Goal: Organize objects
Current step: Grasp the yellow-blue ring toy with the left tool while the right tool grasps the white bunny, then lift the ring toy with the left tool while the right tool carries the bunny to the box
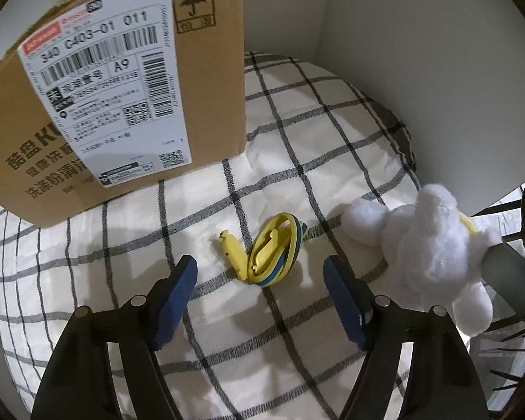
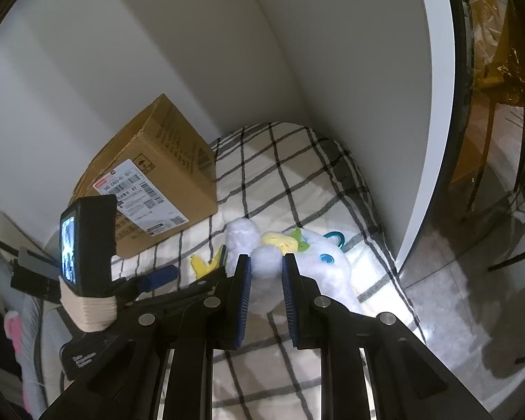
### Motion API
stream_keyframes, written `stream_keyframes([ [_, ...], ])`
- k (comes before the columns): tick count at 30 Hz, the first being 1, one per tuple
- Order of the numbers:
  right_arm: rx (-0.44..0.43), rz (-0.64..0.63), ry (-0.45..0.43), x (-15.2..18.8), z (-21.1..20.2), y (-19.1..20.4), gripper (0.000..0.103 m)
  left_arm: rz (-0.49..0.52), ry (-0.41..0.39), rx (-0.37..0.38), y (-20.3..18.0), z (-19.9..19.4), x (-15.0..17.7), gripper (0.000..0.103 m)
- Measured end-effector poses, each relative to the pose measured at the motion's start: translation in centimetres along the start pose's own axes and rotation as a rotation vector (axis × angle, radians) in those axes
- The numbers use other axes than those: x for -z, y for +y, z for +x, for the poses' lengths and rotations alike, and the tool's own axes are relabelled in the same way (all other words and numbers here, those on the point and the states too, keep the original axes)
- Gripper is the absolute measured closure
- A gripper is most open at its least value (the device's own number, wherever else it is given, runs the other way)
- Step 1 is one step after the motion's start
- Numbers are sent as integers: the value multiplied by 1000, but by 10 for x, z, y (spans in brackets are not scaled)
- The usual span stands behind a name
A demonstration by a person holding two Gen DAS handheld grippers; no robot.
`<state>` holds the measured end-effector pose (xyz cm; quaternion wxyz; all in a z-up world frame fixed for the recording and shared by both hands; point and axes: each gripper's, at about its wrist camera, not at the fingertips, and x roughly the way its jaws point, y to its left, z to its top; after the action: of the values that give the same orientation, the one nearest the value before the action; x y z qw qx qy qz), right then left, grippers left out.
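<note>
**Two grippers over a checked cloth, one clamped on a plush toy**

Black-framed and tipped with ribbed blue pads, the left gripper (image 1: 259, 273) hangs nearest its camera, jaws roughly half open and gripping nothing; a small yellow clip (image 1: 262, 255) lies on the cloth between and just beyond the pads, untouched by either.

One checked cloth (image 1: 297, 133) covers the whole surface: off-white woven fabric with a grid of dark grey lines, slightly rumpled. White walls (image 2: 332, 52), smooth and matte, close it in at the back and on one side.

One cardboard box (image 1: 210, 70) stands on the cloth at the far left, a plain brown carton with sharp folded edges, black printed characters and one large white shipping label (image 1: 105, 84) bearing barcodes.

One white plush toy (image 2: 318, 262) lies on the cloth near the side wall, right of the clip. It is fluffy and rounded, with stubby limbs, a yellow and green felt patch, a blue embroidered eye and a blue ring. The right gripper (image 2: 266, 269), of the same black build with blue pads, is closed tightly on one of its rounded limbs, the fur bulging between the pads.

The clip is hard glossy plastic, an oval yellow loop with a dark blue-green band around its edge and a hinged arm standing open.
</note>
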<state>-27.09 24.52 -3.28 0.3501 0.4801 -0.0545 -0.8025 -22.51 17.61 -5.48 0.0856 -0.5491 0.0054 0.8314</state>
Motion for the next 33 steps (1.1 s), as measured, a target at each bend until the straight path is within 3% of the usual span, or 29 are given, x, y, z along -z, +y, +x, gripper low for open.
stream_keyframes([
  [8, 7, -6, -4, 0, 2, 0, 84, -7, 16, 6, -1, 12, -4, 58],
  [16, 10, -20, -5, 2, 2, 6, 84, -30, -16, 32, 9, -1, 3, 61],
  [33, 7, -98, -4, 8, 0, 36, 85, -128, -229, 9, 40, -86, 31, 61],
])
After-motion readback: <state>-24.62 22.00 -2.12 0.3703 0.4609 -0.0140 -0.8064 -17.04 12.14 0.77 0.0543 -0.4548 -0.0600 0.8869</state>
